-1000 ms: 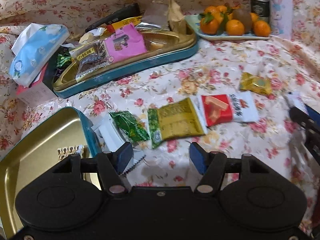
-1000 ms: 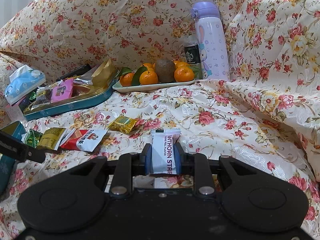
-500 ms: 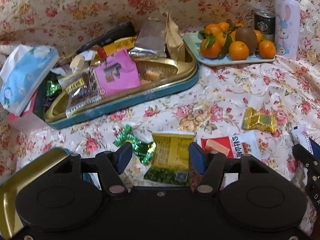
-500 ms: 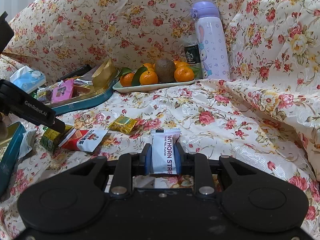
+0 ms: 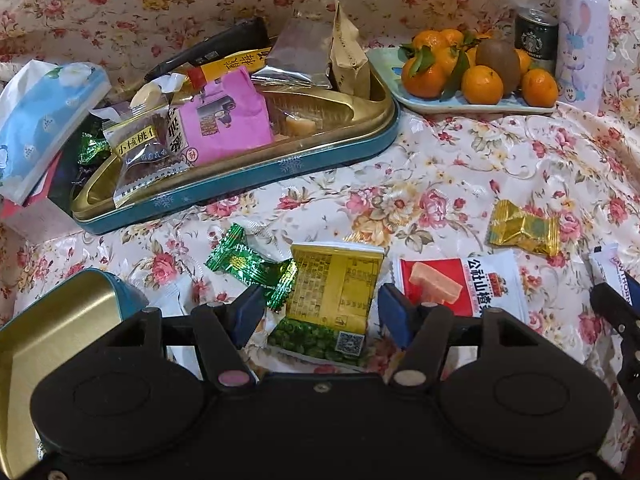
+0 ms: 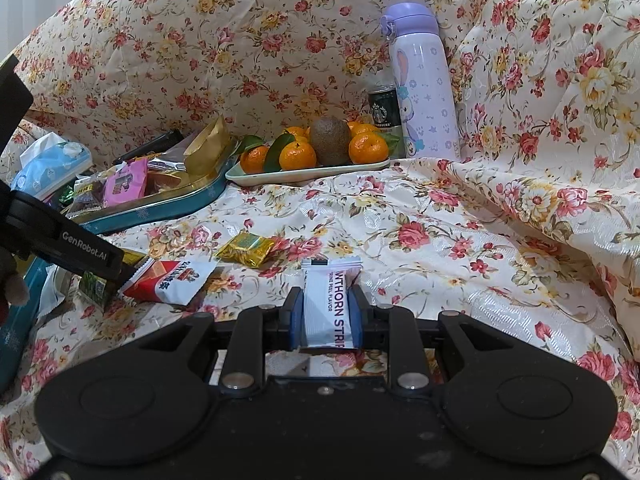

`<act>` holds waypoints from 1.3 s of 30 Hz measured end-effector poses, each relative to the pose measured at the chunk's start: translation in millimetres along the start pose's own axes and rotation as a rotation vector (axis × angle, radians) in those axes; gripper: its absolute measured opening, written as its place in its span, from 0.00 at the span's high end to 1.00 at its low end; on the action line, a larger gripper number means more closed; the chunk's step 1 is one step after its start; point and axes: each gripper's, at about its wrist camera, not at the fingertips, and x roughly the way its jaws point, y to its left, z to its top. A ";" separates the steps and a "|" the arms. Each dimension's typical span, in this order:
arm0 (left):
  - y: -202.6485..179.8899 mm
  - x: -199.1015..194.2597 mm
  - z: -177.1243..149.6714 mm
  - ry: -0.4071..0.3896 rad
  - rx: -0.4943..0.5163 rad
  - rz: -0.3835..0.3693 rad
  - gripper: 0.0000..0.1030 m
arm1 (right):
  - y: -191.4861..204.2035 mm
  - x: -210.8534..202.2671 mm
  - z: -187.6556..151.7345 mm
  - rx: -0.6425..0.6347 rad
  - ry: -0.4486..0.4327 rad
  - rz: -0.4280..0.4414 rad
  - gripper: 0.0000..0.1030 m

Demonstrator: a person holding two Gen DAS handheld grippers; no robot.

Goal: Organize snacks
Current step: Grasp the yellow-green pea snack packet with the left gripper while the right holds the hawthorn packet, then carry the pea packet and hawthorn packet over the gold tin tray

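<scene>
My left gripper [image 5: 320, 312] is open, its blue pads either side of a yellow and green snack packet [image 5: 332, 296] lying on the floral cloth. A green candy [image 5: 248, 264] lies to its left, a red and white packet [image 5: 456, 286] to its right, and a gold candy [image 5: 522, 228] further right. My right gripper [image 6: 326, 316] is shut on a white hawthorn strip packet [image 6: 326, 304], held low over the cloth. The teal tin tray [image 5: 280, 164] behind holds several snacks. The left gripper also shows in the right wrist view [image 6: 120, 268].
A teal tin lid [image 5: 52, 328] lies at the near left. A tissue pack [image 5: 40, 120] sits far left. A plate of oranges and a kiwi [image 5: 476, 76], a can [image 5: 536, 40] and a purple bottle [image 6: 424, 88] stand at the back right. Floral cushions rise behind and right.
My left gripper has swung forward and lowered, so the yellow and green packet now sits between its open pads. The right gripper has stayed still, holding the hawthorn packet.
</scene>
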 end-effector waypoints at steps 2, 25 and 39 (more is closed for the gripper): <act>0.7 0.6 0.2 -0.002 -0.004 -0.003 0.35 | 0.1 0.0 0.0 0.000 0.000 0.000 0.75; 17.4 -61.1 -35.0 -0.075 -0.152 -0.136 0.54 | -0.4 -0.8 -0.6 0.013 0.000 0.010 0.75; 17.9 -105.6 -105.3 -0.030 -0.200 -0.127 0.54 | 1.1 -0.9 -1.1 0.014 0.001 0.003 0.75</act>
